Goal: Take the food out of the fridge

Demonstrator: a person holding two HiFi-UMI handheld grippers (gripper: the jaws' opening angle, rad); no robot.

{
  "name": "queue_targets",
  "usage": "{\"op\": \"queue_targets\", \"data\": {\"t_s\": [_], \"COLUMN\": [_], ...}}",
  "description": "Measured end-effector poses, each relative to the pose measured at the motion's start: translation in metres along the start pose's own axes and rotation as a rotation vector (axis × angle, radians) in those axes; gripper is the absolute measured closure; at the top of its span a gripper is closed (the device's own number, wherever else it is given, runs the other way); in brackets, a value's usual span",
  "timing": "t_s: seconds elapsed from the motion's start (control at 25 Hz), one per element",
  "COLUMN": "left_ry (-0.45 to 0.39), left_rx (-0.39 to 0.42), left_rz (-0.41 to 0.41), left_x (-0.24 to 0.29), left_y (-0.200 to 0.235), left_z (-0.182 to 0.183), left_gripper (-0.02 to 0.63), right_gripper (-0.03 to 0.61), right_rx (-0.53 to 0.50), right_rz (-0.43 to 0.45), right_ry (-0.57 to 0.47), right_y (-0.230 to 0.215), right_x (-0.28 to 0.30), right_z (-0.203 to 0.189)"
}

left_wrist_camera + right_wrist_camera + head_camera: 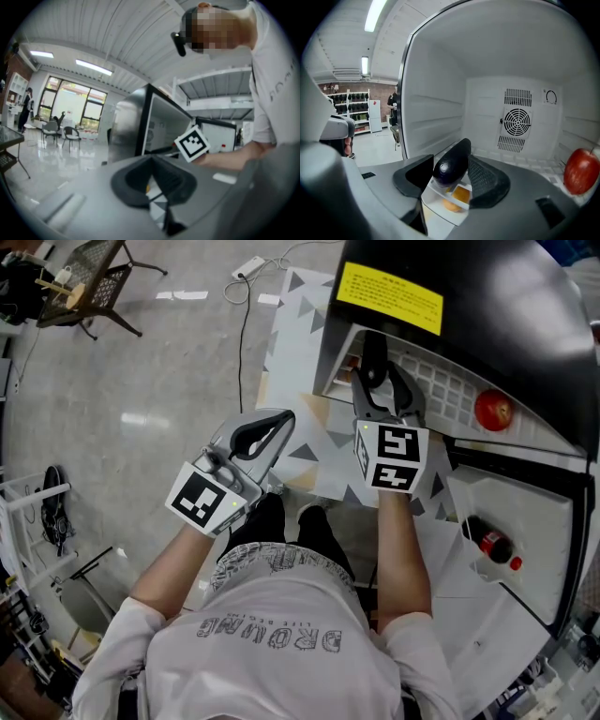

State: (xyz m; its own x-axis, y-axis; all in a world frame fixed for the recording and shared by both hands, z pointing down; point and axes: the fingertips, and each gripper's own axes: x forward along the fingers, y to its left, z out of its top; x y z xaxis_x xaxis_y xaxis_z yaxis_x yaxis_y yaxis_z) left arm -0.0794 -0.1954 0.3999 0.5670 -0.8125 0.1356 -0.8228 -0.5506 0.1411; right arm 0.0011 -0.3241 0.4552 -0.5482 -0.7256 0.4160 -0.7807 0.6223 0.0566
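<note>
From the head view we see the left gripper (279, 420) outside the fridge (487, 296) and the right gripper (375, 345) reaching inside, near an apple (493, 410). In the left gripper view its fingers (136, 183) are clenched on nothing. In the right gripper view the fingers (487, 180) stand released around an eggplant (451, 164) inside the fridge.

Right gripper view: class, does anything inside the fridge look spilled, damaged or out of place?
Nothing stands out. The fridge walls look clean, with no spill in sight. The eggplant lying between the tongs of the right gripper and the red apple at the right both look whole.
</note>
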Motion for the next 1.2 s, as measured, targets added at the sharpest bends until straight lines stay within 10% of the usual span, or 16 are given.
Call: {"op": "queue_targets", "data": {"t_s": [1.2], "left_ry": [-0.042], "left_rx": [0.048], "left_rz": [-0.132], "left_x": [-0.001], "left_y": [-0.032], "left_z": [0.028], "left_gripper": [0.606], "right_gripper": [0.374], "right_rx": [0.123], "right_rz": [-0.13], "right_ry": [-0.106], "right_y": [-0.03], "right_x": [-0.093], "right_z": [0.021]}}
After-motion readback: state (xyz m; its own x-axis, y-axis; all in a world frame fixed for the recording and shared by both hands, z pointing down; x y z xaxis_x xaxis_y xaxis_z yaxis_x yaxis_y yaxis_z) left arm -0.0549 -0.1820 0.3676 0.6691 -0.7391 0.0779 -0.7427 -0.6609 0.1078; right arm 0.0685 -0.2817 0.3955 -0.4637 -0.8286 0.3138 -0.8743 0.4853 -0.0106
